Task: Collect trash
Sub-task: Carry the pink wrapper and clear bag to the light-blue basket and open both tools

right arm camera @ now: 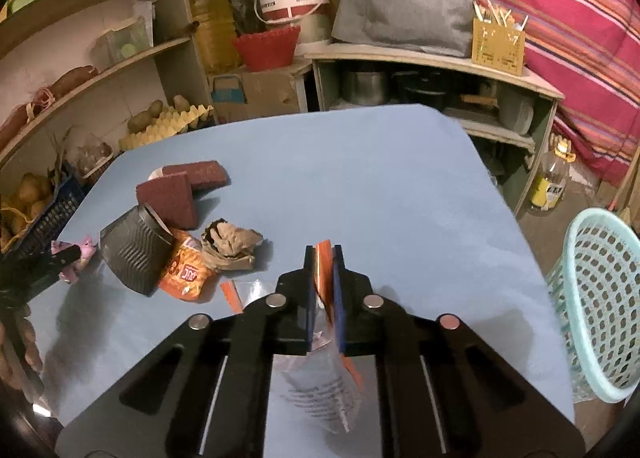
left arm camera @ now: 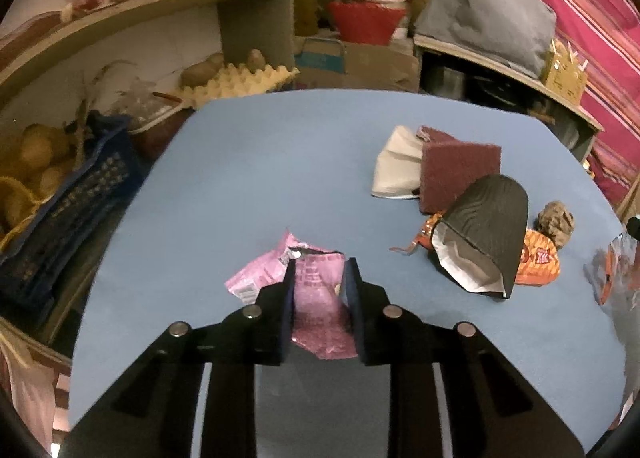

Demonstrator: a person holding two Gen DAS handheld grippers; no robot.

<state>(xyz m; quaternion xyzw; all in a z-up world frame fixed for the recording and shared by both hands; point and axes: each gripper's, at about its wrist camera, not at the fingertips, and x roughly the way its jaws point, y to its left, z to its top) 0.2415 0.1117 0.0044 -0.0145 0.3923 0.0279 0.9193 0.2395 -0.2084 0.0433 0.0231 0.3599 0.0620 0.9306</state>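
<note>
My left gripper is shut on a crumpled pink wrapper just above the blue table. My right gripper is shut on a clear plastic wrapper with orange trim, which hangs down between the fingers. On the table lie an orange snack packet, a crumpled brown paper ball, a black ribbed paper cup on its side and dark red scrub pads. The cup, pads and a white paper bag also show in the left wrist view.
A light green mesh basket stands on the floor right of the table. A torn clear and orange scrap lies on the table. Shelves with potatoes, an egg tray and buckets stand behind. A blue crate sits at the left edge.
</note>
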